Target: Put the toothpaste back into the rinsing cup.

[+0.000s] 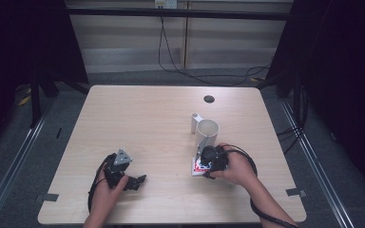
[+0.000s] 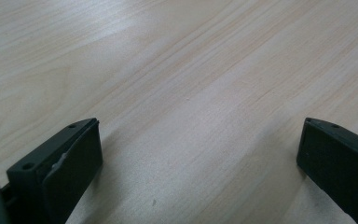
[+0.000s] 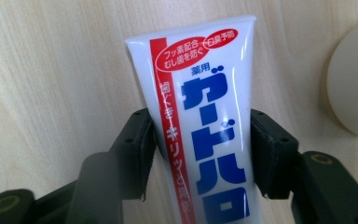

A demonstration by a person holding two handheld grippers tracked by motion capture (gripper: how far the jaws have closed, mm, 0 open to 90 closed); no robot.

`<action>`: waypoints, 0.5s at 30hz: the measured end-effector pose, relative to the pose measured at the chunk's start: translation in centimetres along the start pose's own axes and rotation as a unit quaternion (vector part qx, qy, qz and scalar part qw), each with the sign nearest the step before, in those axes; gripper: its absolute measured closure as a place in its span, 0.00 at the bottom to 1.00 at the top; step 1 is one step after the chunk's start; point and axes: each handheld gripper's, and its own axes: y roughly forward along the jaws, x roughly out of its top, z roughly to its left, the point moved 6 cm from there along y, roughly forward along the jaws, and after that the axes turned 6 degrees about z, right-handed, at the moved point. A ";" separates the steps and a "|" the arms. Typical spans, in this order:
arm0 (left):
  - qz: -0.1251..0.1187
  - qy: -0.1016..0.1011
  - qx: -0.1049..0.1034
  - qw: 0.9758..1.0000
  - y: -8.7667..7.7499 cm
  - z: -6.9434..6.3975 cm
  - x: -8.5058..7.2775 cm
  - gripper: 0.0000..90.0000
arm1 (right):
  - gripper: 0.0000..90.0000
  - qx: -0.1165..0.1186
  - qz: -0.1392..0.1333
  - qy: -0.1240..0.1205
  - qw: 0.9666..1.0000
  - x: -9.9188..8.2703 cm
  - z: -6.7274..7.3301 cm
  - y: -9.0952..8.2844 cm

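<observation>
A white toothpaste tube point(image 3: 205, 116) with red and blue lettering lies flat on the wooden table point(image 1: 147, 123). My right gripper point(image 3: 200, 154) points down over it, with a jaw pressed against each long side of the tube. In the high view the right gripper point(image 1: 206, 164) sits at the table's right front, over the tube point(image 1: 199, 168). A white mug point(image 1: 207, 130) stands just beyond it, and its pale rim point(image 3: 354, 84) is at the right edge of the right gripper view. My left gripper point(image 1: 137, 182) rests near the left front, open above bare wood point(image 2: 198, 154).
A dark round cable hole point(image 1: 209, 99) sits in the table's far right part. Black cables trail from both grippers toward the front edge. The table's edges drop to a grey carpeted floor on all sides.
</observation>
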 end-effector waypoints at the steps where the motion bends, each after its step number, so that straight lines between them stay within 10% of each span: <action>1: 0.001 0.003 0.002 1.000 0.0 0.1 0.0 0.00 | 0.60 -0.003 0.003 -0.005 1.000 0.0 0.0 -0.1; 15: 0.000 0.004 0.001 1.000 0.0 0.1 0.0 0.00 | 0.76 0.006 -0.060 0.035 0.998 -1.2 -0.3 -1.8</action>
